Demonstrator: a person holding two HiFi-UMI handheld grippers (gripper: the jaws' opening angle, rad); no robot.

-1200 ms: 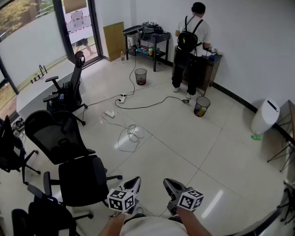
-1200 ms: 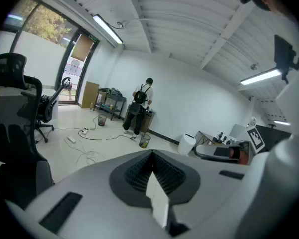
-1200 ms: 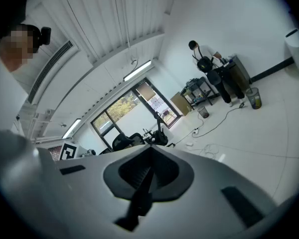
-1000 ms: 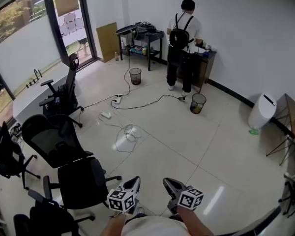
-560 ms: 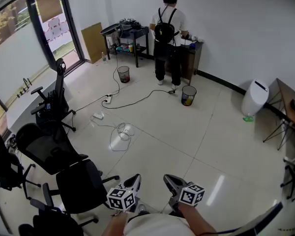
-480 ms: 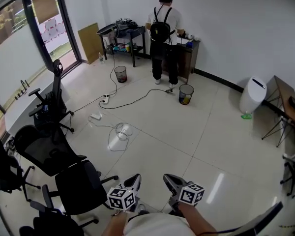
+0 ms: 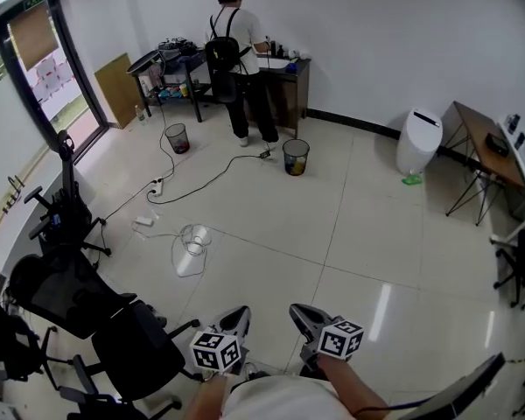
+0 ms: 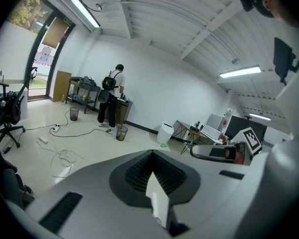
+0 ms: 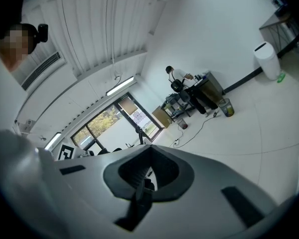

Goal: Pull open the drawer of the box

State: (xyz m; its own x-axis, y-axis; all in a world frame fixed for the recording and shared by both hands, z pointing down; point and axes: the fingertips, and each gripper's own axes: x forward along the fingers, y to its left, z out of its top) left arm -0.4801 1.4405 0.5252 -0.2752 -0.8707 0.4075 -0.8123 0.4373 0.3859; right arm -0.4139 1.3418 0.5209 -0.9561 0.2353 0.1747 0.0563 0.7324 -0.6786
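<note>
Approach seems the step in hand: left tongs (image 7: 236,316) and right tongs (image 7: 299,315) are pressed together, empty, with floor (image 7: 350,234) ahead and no box in view, so finding it comes next.

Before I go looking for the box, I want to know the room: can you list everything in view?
person: one, white top with black backpack, at the far wall, back turned
office chairs: several, black, left side
waste bins: two, dark, on the far floor near the person
lidded container: one, white, by the far wall at right
folding table: one, brown top, right side
cables: dark, trailing across the floor
cardboard sheet: one, brown, leaning on the far left wall
left claw: one, grey, shut and empty, bottom centre
right claw: one, grey, shut and empty, beside it
</note>
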